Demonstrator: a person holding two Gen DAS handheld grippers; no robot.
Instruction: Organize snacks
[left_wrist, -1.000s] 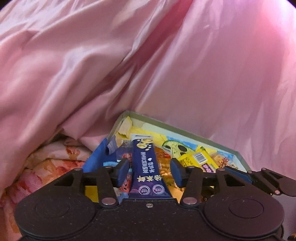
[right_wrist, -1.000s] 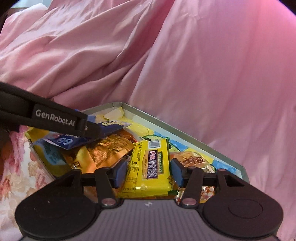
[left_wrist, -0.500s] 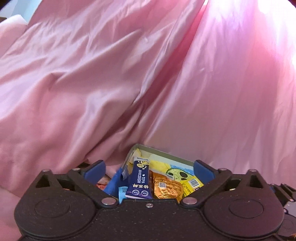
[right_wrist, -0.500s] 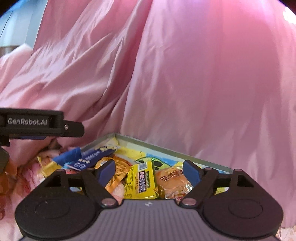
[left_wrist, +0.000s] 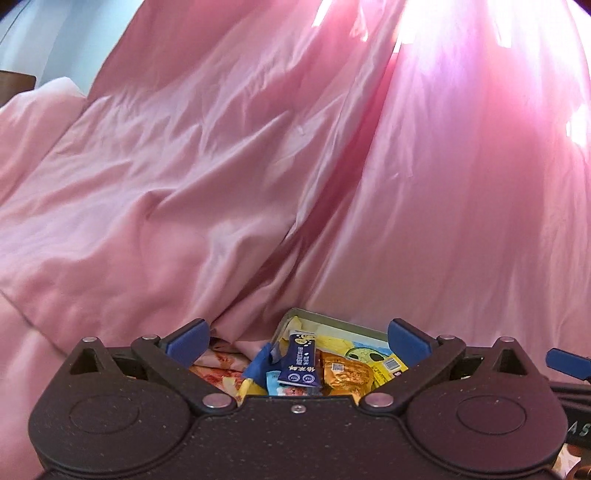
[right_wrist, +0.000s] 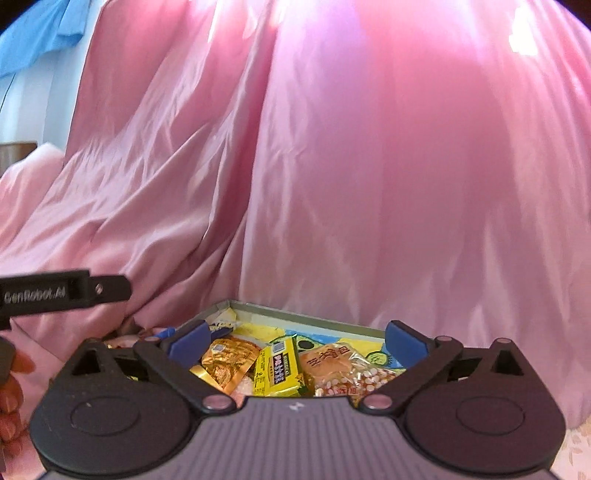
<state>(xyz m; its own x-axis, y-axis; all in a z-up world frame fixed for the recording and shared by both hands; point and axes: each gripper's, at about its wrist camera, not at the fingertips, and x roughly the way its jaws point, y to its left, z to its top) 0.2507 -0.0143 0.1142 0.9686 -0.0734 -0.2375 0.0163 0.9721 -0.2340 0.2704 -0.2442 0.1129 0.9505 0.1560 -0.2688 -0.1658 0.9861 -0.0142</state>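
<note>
Left gripper (left_wrist: 298, 338): jaws spread wide — empty.
Right gripper (right_wrist: 298, 336): jaws opening, nothing between them.
Snack box (right_wrist: 295, 315): packets inside — pink sheet (right_wrist: 369, 184) behind.

snack packets (right_wrist: 277, 369) heaped in open box (right_wrist: 295, 317); navy stick (left_wrist: 298, 360) on top

Black claw (left_wrist: 297, 341) w/ blue pads (left_wrist: 188, 339) (silver screws).

The black gripper body (right_wrist: 295, 424) is hiding the near part of the snack box (right_wrist: 295, 315); small wrapper print is staying unreadable.
</note>
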